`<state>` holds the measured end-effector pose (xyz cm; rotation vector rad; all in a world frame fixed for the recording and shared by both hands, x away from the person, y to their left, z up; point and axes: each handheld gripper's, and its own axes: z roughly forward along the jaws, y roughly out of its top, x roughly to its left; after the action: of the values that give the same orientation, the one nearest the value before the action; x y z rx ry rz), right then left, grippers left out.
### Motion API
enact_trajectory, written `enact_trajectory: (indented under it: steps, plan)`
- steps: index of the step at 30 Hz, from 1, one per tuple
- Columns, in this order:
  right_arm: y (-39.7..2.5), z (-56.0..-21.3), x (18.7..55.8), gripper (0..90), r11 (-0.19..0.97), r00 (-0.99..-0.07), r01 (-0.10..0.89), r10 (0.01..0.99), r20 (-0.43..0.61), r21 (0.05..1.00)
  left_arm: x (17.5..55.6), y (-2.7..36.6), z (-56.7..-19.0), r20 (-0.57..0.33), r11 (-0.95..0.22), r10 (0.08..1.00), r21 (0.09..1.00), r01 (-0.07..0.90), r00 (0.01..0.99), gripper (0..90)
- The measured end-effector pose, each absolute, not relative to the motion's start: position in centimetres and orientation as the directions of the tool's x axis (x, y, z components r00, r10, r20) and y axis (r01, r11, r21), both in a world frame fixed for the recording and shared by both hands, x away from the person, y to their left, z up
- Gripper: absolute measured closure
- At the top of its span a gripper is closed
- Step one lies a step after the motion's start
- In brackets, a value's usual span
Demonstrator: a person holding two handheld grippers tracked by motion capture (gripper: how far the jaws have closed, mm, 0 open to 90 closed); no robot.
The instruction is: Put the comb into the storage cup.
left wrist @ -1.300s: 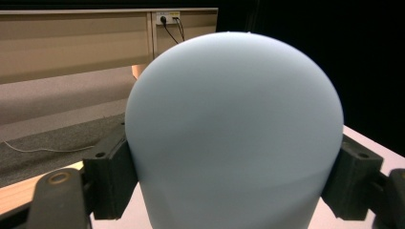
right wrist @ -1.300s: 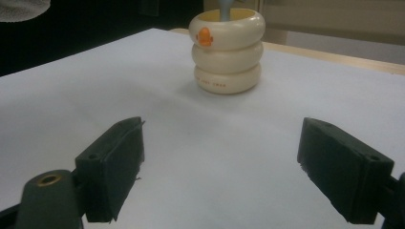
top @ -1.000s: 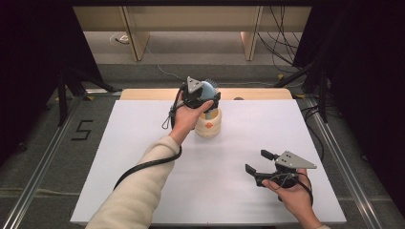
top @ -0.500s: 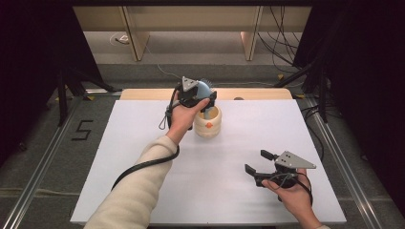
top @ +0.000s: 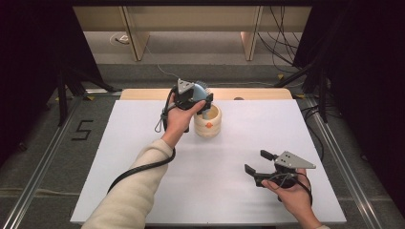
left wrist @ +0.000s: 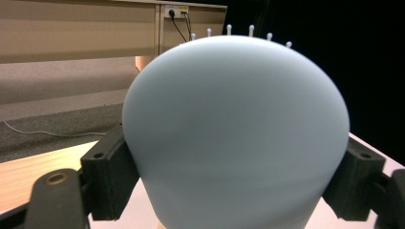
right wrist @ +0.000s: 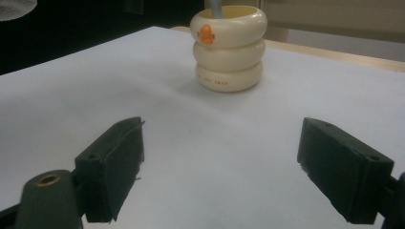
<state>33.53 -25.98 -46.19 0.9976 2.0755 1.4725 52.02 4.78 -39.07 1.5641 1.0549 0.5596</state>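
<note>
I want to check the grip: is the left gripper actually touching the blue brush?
Touching. In the left gripper view, the left gripper's two black jaws press against both sides of the blue brush, with no gap showing.

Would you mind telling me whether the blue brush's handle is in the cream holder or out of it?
In. The brush handle dips inside the holder rim, head clamped by the left gripper; the right gripper view shows its stem inside.

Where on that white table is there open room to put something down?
Most of the white table is bare: the left side beside the sleeve, the middle between the cream cup and right gripper, the far right corner. It's crowded at the cup, where the left gripper holds a blue brush.
</note>
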Motion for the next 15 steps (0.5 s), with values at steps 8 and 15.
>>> enact_trajectory:
  steps: [8, 15]
  plan:
    - [-26.0, -46.2, 33.5, 17.0, 0.190, -0.663, 0.318, 0.745, 0.074, 0.929, 51.0, 4.9, -39.2, -0.169, 0.003, 0.847, 0.950, 0.314, 0.504, 18.7]
    - [-26.0, -46.2, 33.5, 17.0, 0.189, -0.662, 0.319, 0.746, 0.076, 0.929, 50.3, 4.9, -39.6, -0.155, -0.006, 0.849, 0.953, 0.303, 0.506, 18.3]
